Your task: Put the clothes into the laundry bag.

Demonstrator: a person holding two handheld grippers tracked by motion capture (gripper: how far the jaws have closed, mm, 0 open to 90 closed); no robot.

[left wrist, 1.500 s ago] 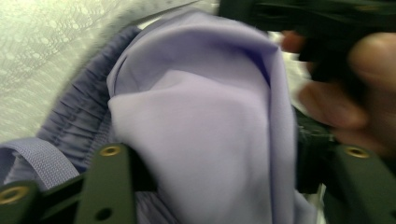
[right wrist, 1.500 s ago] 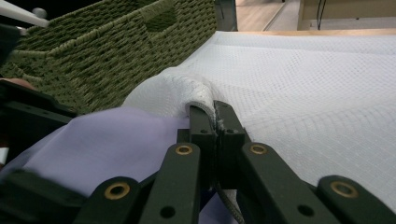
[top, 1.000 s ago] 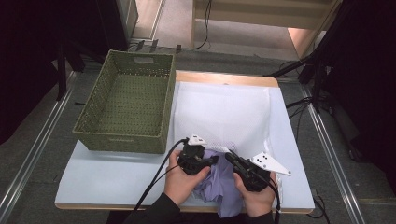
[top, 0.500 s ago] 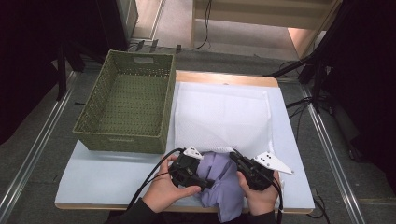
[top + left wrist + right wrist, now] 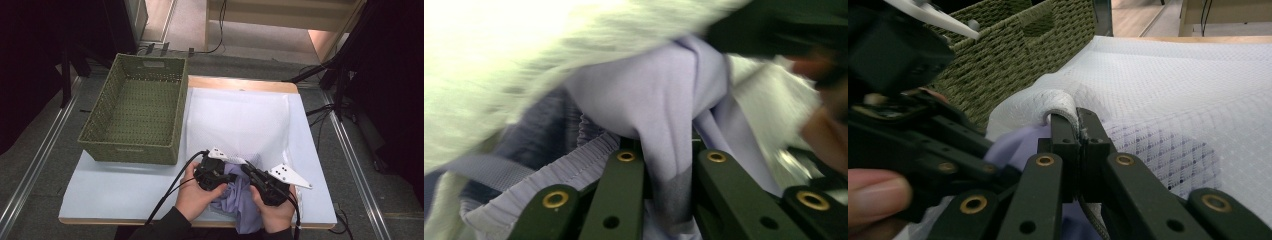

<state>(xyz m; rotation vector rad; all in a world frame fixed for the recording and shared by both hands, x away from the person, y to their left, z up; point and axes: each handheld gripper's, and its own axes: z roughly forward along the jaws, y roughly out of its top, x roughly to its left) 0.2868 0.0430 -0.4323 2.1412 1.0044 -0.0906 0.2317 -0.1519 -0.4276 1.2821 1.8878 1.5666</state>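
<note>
The left hand-held gripper (image 5: 231, 176) pinches a fold of the purple cloth (image 5: 240, 200), which sits at the near edge of the desk (image 5: 125, 192), a little to the right of the green basket (image 5: 137, 112) and closer to the person. In the left gripper view the cloth (image 5: 659, 100) runs down between the two black jaws, which have just been closing on it. Half a second ago this hand-held gripper sat further left, nearer the basket's near corner; now it has come back toward the cloth, close to where it was a second ago.

The right hand-held gripper (image 5: 250, 172) is pressed together on the rim of the white mesh bag (image 5: 240, 120), which lies flat on the desk to the right of the basket. In the right gripper view the jaws meet on a curled bit of the bag's edge (image 5: 1060, 102), with the purple cloth (image 5: 1018, 142) just below it. This gripper has stayed in the same spot the whole time.

The cloth is bunched between the two hands, partly under the bag's near edge. It looks more gathered up now than half a second ago
</note>
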